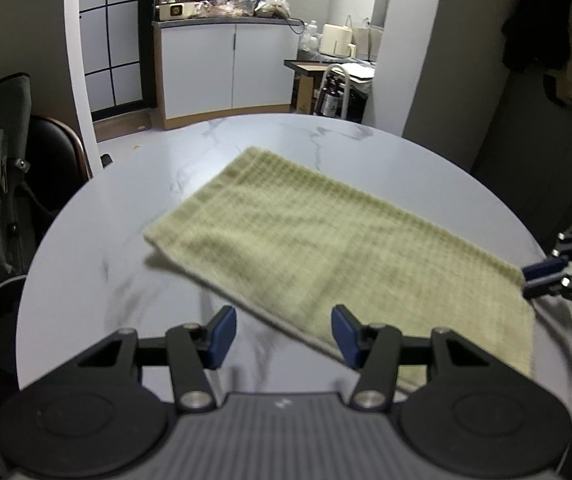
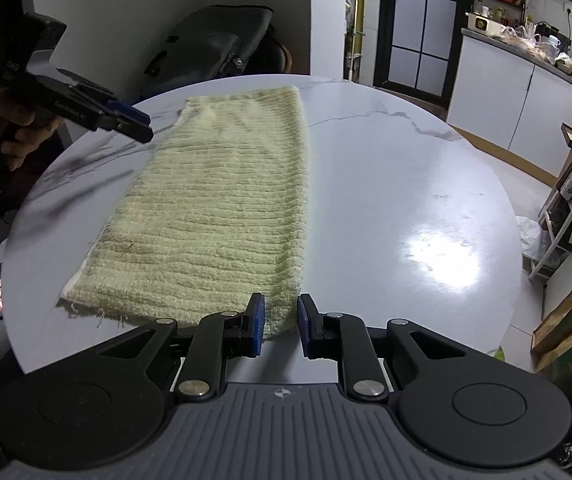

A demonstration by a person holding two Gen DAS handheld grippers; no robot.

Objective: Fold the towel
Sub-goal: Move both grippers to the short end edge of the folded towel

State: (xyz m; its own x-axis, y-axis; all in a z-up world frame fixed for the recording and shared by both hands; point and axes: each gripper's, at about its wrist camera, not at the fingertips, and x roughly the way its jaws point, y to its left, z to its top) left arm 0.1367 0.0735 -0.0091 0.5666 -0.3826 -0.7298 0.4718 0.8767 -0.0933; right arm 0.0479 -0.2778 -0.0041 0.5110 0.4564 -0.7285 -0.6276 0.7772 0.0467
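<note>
Here, left gripper (image 1: 284, 336): jaws wide apart, nothing between them, hovering over the table's near edge with the towel's long edge just ahead of the blue pads (image 1: 222, 334). In the right wrist view the same gripper (image 2: 138, 124) shows at the far left, held in a hand (image 2: 18, 128), tips close to the towel's far left corner; contact unclear.

Right gripper (image 2: 279, 326): jaws narrowly apart, straddling the towel's near right corner, a gap visible on the right pad side, so not clamped tight. From the left wrist view it (image 1: 532, 280) sits at the towel's right corner, one finger above and one below the edge.

Towel (image 2: 222, 208): pale yellow-green, ribbed, folded into a long strip, lying flat on the round white marble table (image 2: 406, 184), left of centre in the right view. Frayed threads at the near left corner.

Beyond: white cabinet (image 1: 226, 68) with a cluttered counter, dark bag (image 2: 214, 44) on a chair behind the table, metal rack (image 2: 566, 208) at right.
</note>
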